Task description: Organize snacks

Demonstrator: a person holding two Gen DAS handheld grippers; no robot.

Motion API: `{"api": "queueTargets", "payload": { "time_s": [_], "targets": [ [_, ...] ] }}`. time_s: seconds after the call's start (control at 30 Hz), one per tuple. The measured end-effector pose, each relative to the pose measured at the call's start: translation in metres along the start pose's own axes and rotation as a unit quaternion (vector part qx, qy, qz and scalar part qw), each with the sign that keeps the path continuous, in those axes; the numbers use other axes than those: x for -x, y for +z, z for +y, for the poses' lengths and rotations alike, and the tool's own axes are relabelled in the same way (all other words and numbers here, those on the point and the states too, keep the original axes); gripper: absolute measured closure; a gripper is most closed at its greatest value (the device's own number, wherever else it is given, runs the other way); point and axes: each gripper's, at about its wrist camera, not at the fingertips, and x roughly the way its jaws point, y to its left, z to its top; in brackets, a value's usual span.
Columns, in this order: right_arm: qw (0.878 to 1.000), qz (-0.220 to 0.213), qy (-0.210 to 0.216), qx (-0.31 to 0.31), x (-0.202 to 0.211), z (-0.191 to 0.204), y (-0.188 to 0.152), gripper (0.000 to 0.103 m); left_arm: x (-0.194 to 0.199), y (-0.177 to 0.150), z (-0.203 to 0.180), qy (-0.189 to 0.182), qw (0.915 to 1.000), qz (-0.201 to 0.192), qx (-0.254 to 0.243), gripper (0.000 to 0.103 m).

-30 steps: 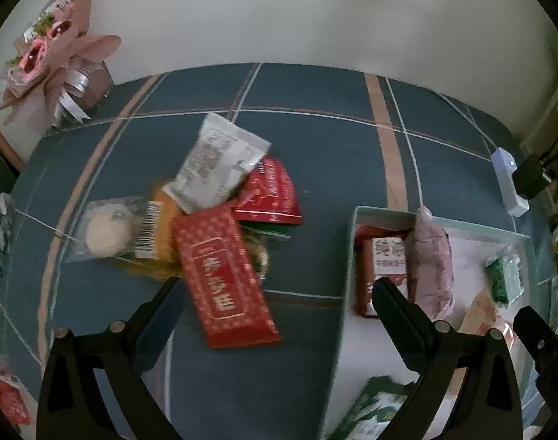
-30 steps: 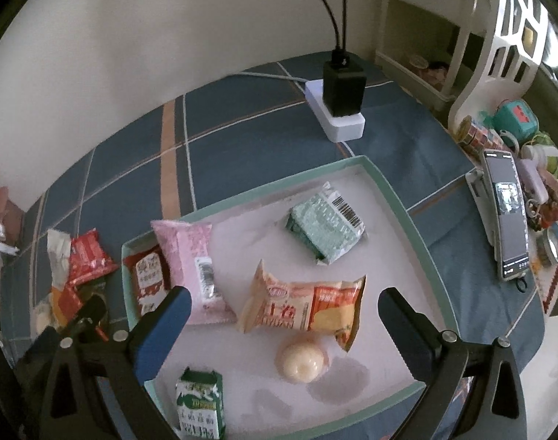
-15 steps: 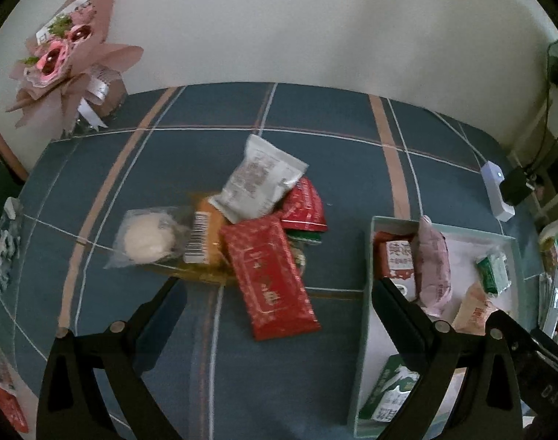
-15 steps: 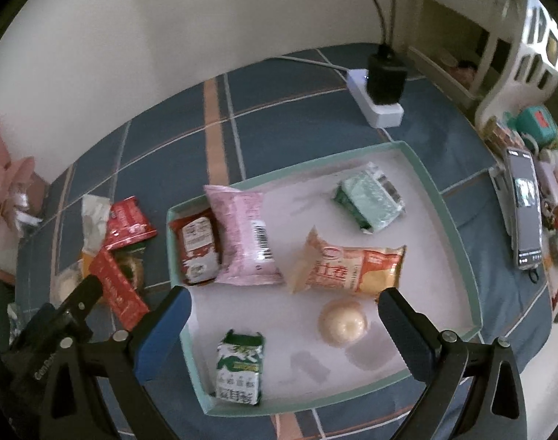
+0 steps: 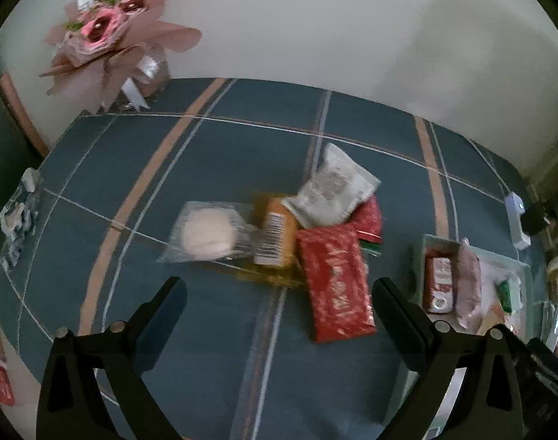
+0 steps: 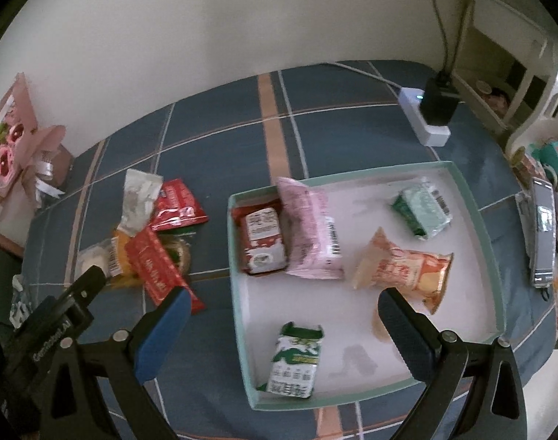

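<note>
A loose pile of snacks lies on the blue plaid cloth: a long red packet (image 5: 333, 280), a white bun in clear wrap (image 5: 207, 233), an orange packet (image 5: 275, 238), a grey-white pouch (image 5: 333, 190) and a small red packet (image 5: 370, 220). My left gripper (image 5: 279, 319) is open and empty above the cloth, just in front of the pile. The teal-rimmed tray (image 6: 242, 330) holds a pink bag (image 6: 310, 227), a red packet (image 6: 262, 240), a green pack (image 6: 423, 211), an orange bag (image 6: 403, 269) and a milk carton (image 6: 297, 359). My right gripper (image 6: 282, 326) is open and empty above the tray.
A pink bouquet (image 5: 110, 36) stands at the back left by the wall. A white power strip with a black plug (image 6: 431, 113) lies behind the tray. A phone (image 6: 542, 234) and small items lie at the right edge. Wrappers (image 5: 17, 216) lie at the left edge.
Both grippers have pulled back and up, so more of the table shows. The left view has swung left toward the pile. The small round bun in the tray is now hidden behind my right finger.
</note>
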Motion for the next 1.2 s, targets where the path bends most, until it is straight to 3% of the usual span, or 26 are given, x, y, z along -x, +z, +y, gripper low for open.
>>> {"api": "queueTargets", "payload": {
  "time_s": [0.53,1.2],
  "targets": [
    [0.998,0.038,0.024,0.040,-0.031,0.062,-0.009,0.000,-0.006,0.009,0.071,0.031,0.9964,0.003,0.079,0.002],
    [0.995,0.031,0.051,0.079,-0.071,0.113,-0.006,0.000,-0.043,0.014,0.087,0.030,0.9936,0.053,0.095,0.002]
  ]
}}
